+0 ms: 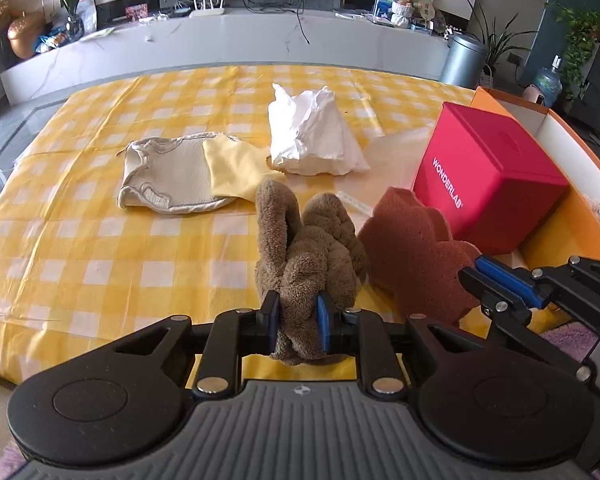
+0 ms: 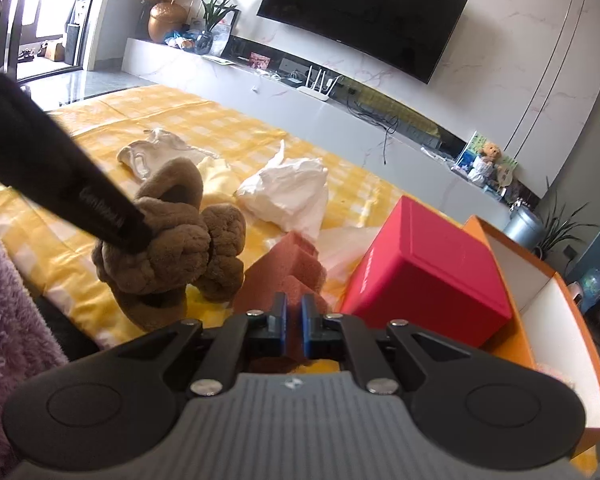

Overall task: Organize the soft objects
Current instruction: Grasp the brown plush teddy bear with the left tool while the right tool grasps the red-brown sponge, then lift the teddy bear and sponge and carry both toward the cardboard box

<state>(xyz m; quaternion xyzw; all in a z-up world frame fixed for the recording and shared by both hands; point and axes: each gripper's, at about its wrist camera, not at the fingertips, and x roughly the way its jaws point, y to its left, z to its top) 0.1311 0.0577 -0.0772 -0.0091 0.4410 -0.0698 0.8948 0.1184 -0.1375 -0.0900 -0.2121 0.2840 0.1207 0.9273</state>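
Note:
A brown plush toy [image 1: 300, 256] hangs above the yellow checked cloth, and my left gripper [image 1: 298, 320] is shut on its lower part, the blue pads pressing into the fur. From the right wrist view the same plush toy [image 2: 172, 248] has the left gripper's black finger [image 2: 120, 216] against it. A reddish-brown sponge [image 1: 412, 248] with a lobed outline sits just right of the toy. My right gripper [image 2: 295, 320] is shut on the near edge of the sponge [image 2: 288, 264]. In the left wrist view the right gripper [image 1: 480, 284] comes in from the right.
A red box [image 1: 488, 176] stands at the end of an open orange box [image 1: 572, 148] with white inner walls. On the checked tablecloth [image 1: 100, 240] lie a crumpled white cloth [image 1: 312, 136], a beige garment [image 1: 168, 176] and a pale yellow cloth [image 1: 232, 168]. A purple fluffy sleeve [image 2: 4, 300] is at the left.

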